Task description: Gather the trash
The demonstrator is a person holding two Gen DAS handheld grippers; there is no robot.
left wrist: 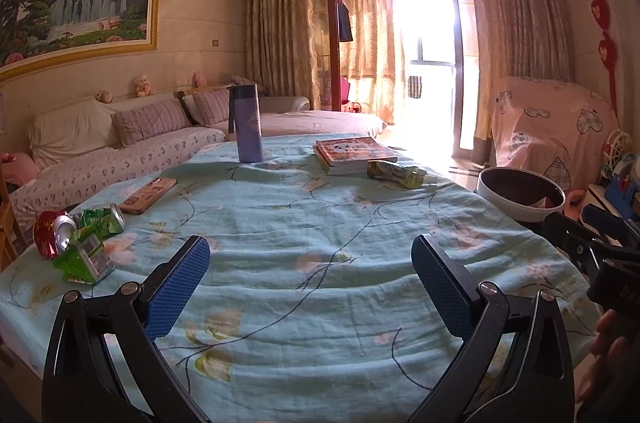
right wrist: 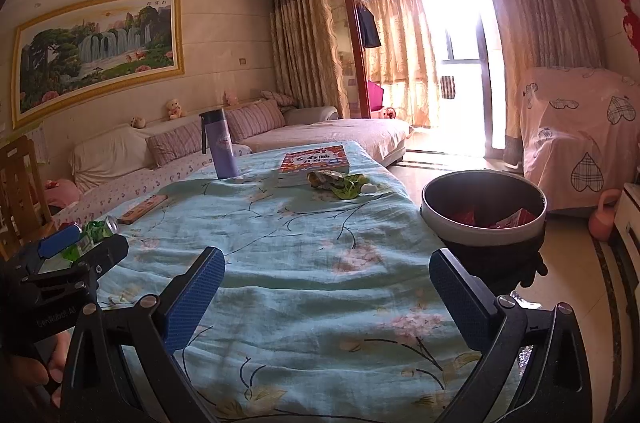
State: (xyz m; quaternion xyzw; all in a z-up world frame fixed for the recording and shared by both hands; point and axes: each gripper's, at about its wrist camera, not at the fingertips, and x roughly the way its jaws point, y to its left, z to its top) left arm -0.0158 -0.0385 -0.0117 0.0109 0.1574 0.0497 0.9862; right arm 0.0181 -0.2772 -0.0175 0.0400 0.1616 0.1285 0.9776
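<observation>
A crushed red can (left wrist: 51, 233), a crushed green can (left wrist: 105, 219) and a green carton (left wrist: 82, 257) lie at the table's left edge. A crumpled green-yellow wrapper (left wrist: 394, 173) lies by the books; it also shows in the right wrist view (right wrist: 340, 183). A white-rimmed trash bin (left wrist: 520, 192) stands off the table's right side, with red wrappers inside (right wrist: 486, 213). My left gripper (left wrist: 310, 287) is open and empty above the cloth. My right gripper (right wrist: 326, 297) is open and empty above the cloth, left of the bin.
A purple flask (left wrist: 247, 123), a stack of books (left wrist: 352, 155) and a flat orange case (left wrist: 148, 195) lie on the floral tablecloth (left wrist: 320, 223). A sofa (left wrist: 120, 151) stands behind the table and a covered chair (right wrist: 576, 139) at the right.
</observation>
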